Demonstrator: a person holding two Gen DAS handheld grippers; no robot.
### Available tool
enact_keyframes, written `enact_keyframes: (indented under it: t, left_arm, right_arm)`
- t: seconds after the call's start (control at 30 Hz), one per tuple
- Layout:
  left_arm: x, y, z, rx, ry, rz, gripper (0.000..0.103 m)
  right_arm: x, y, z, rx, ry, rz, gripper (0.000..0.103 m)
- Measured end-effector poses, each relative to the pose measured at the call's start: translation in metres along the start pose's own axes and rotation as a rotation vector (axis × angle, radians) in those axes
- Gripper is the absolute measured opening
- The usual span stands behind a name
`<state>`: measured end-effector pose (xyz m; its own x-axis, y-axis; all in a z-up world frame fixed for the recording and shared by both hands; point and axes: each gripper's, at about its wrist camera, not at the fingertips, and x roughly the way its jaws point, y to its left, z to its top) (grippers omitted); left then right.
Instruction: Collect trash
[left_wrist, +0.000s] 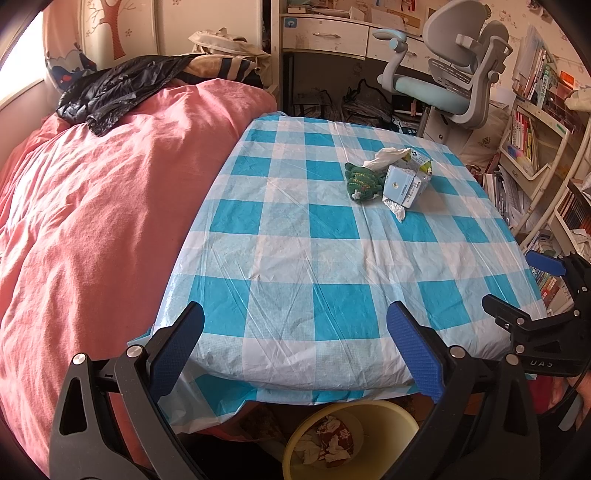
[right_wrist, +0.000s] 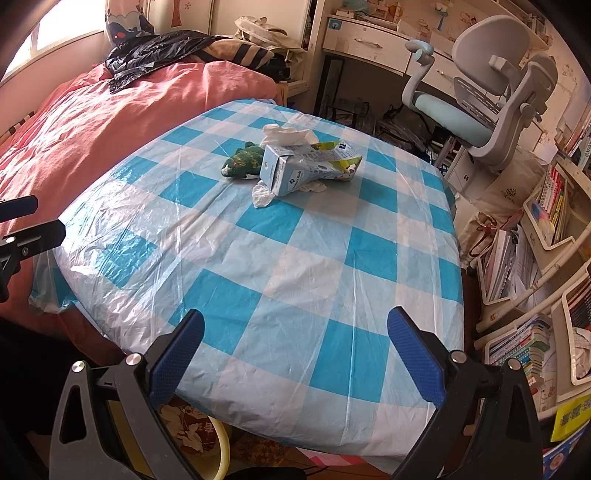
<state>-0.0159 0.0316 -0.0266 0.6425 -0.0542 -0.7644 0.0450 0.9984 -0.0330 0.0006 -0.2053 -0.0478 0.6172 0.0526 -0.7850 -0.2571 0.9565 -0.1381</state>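
A crushed light-blue carton (left_wrist: 406, 182) (right_wrist: 306, 168) lies on its side at the far middle of the checked tablecloth (left_wrist: 295, 258) (right_wrist: 295, 258). White crumpled tissue (left_wrist: 386, 156) (right_wrist: 286, 134) sits behind it, and more tissue (right_wrist: 263, 195) pokes out in front. A green wrapper-like bundle (left_wrist: 361, 181) (right_wrist: 242, 160) lies to its left. A yellow bin (left_wrist: 384, 417) (right_wrist: 221, 446) holding some trash stands under the table's near edge. My left gripper (left_wrist: 295, 347) and right gripper (right_wrist: 295, 350) hang open over the near edge, far from the trash, both empty.
A bed with a pink cover (left_wrist: 92, 221) (right_wrist: 92, 122) borders the table's left side, with a black jacket (left_wrist: 110, 92) on it. A grey-and-teal desk chair (left_wrist: 450, 85) (right_wrist: 480, 103) stands behind. Shelves of books (right_wrist: 535, 258) crowd the right.
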Motion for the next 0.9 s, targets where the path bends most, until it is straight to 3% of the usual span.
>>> enact_keyframes:
  t: [0.9]
  left_arm:
    - [0.0005,-0.0002,0.0002,0.001,0.004,-0.001,0.096]
  right_arm:
    - [-0.0003,0.0026,0.0007,-0.006,0.003,0.0,0.095]
